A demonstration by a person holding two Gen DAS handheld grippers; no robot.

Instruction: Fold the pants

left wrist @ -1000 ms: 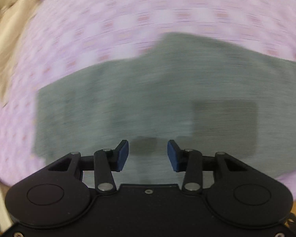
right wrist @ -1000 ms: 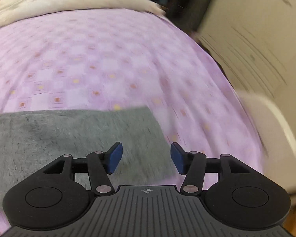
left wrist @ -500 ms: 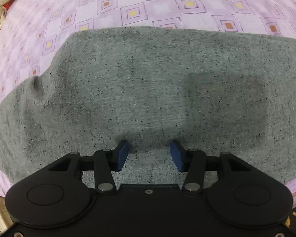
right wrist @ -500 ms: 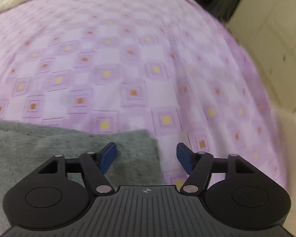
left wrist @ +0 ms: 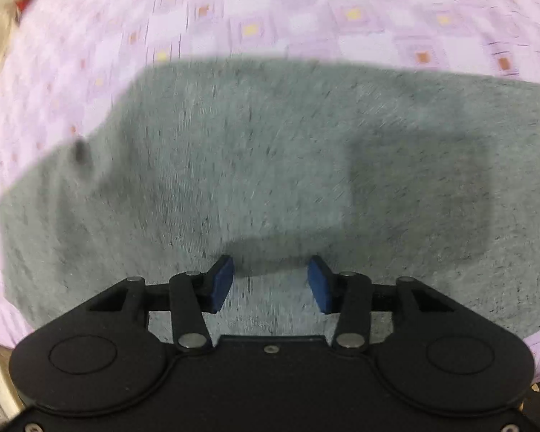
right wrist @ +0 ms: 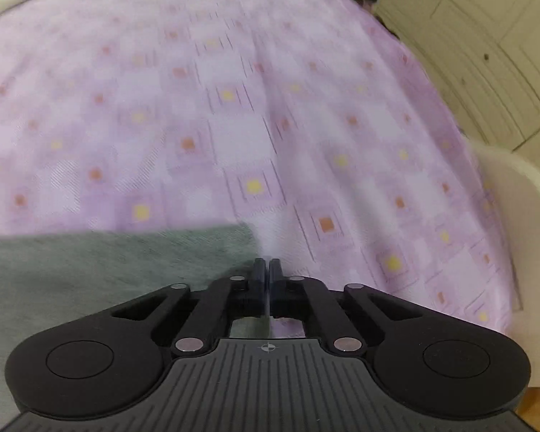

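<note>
- Pants (left wrist: 270,165) are lying flat across the purple bedspread (right wrist: 234,108), grey and apparently already folded lengthwise.
- Right gripper (right wrist: 269,273) is sitting clenched at the pants' right end; whether cloth is pinched is unclear.
- Left gripper (left wrist: 271,282) is hovering released over the near edge, so the next move is likely calling for its own pinch.

Ahead of the black left gripper (left wrist: 270,284) with blue pads lie speckled grey pants (left wrist: 270,165). Beyond them spreads a lilac bedsheet (right wrist: 234,108) patterned with yellow- and orange-centred squares.
</note>
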